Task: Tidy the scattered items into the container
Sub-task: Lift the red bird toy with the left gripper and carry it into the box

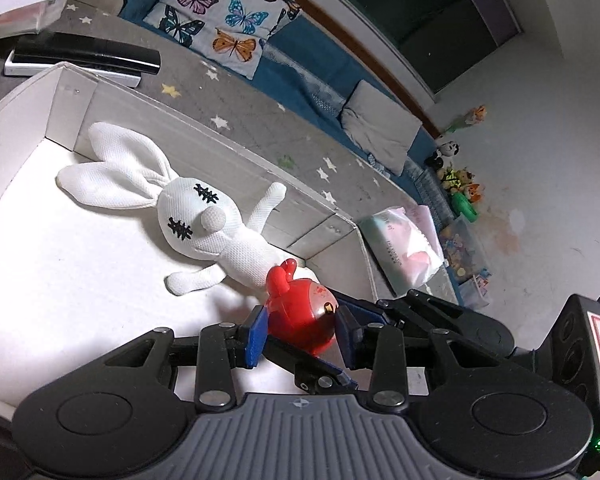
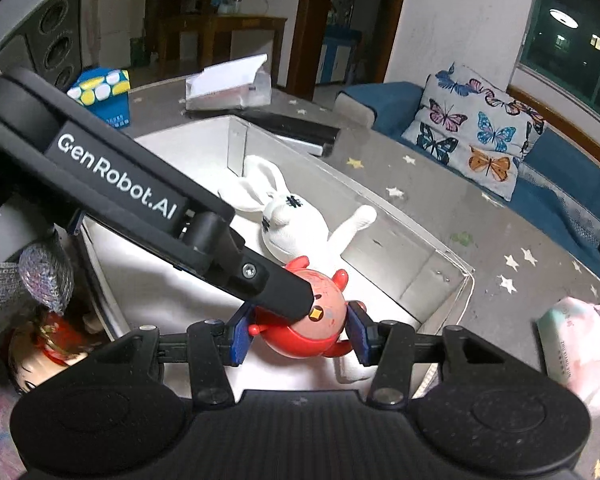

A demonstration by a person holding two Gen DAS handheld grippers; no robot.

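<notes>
A red round pig toy (image 1: 306,312) hangs over the white box (image 1: 20,120), held from both sides. My left gripper (image 1: 300,330) is shut on it, blue pads against its body. My right gripper (image 2: 298,334) is also shut on the same toy (image 2: 312,324). The left gripper's black finger (image 2: 260,276) crosses in front of the toy in the right wrist view. A white stuffed rabbit (image 1: 196,216) lies inside the box; it also shows in the right wrist view (image 2: 288,220), just beyond the toy.
The box (image 2: 440,276) sits on a grey star-patterned surface (image 2: 440,208). A black bar-shaped device (image 1: 88,56), a tissue pack (image 1: 404,244), a doll (image 2: 48,344) at lower left, a blue box (image 2: 100,96) and a butterfly cushion (image 2: 476,128) on a blue sofa surround it.
</notes>
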